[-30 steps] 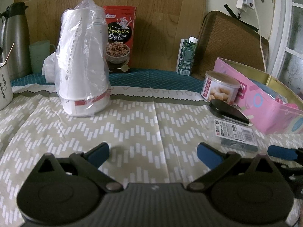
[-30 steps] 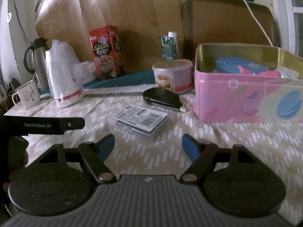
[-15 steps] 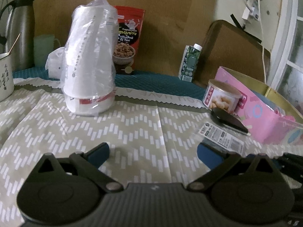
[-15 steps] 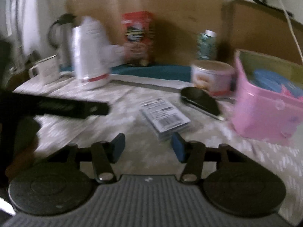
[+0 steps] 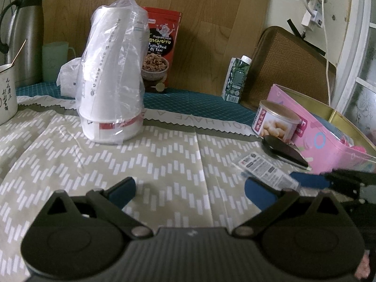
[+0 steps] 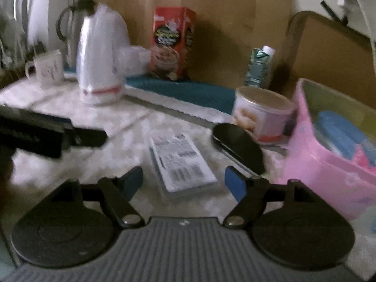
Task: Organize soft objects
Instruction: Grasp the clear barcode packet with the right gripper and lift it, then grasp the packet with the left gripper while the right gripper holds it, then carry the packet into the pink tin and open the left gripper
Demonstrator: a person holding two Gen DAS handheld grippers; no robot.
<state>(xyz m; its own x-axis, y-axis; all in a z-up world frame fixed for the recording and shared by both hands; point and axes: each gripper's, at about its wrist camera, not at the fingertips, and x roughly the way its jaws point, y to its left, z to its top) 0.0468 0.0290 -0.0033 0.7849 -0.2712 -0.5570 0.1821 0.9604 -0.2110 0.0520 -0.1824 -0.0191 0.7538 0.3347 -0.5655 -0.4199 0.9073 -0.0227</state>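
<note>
Table w/ zigzag-pattern cloth, teal mat along back edge. Right gripper low over cloth toward right side, blue pads apart, jaws just been opening a little after closing in; flat clear packet w/ barcode label lying on cloth betw. the pads, not pinched, gap visible each side. Right view blurred. Same packet seen from left view, right gripper's blue pad at its far end. Left gripper over bare cloth near front edge, fingers wide apart, nothing betw. them.

Pink tin at right edge, open, blue & pink soft items inside, details unclear. Black oval case betw. packet & tin, touching neither as far as visible. Round can w/ pale lid just behind case, beside tin. Bagged stack of white cups upright, back left of centre. Red snack pouch & small green carton standing at back edge. Steel flask & white mug at back left corner.
</note>
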